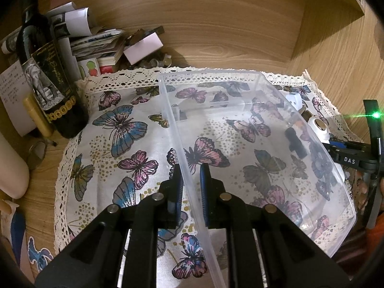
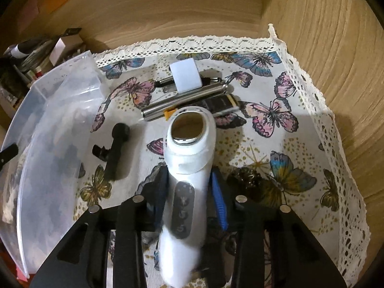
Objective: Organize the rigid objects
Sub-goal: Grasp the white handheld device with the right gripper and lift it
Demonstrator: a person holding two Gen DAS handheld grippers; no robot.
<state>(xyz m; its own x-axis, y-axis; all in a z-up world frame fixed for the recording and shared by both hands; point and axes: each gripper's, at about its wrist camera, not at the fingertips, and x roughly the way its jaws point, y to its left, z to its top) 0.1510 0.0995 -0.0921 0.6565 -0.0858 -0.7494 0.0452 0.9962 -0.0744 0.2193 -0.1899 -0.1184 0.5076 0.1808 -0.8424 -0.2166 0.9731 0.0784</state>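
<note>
Barely begun: the bin [image 1: 252, 124] sits empty. The left gripper [image 1: 190, 175] clamps the bin's near wall; the right gripper [image 2: 189, 182] grasps the white device [image 2: 187, 158] beside the bin (tube [image 2: 184, 100], black tool [image 2: 115, 148] wait).

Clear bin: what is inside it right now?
Nothing lies inside the bin; only the butterfly cloth shows through its floor. The left gripper straddles its wall. The white device sits in the right gripper, outside it.
</note>
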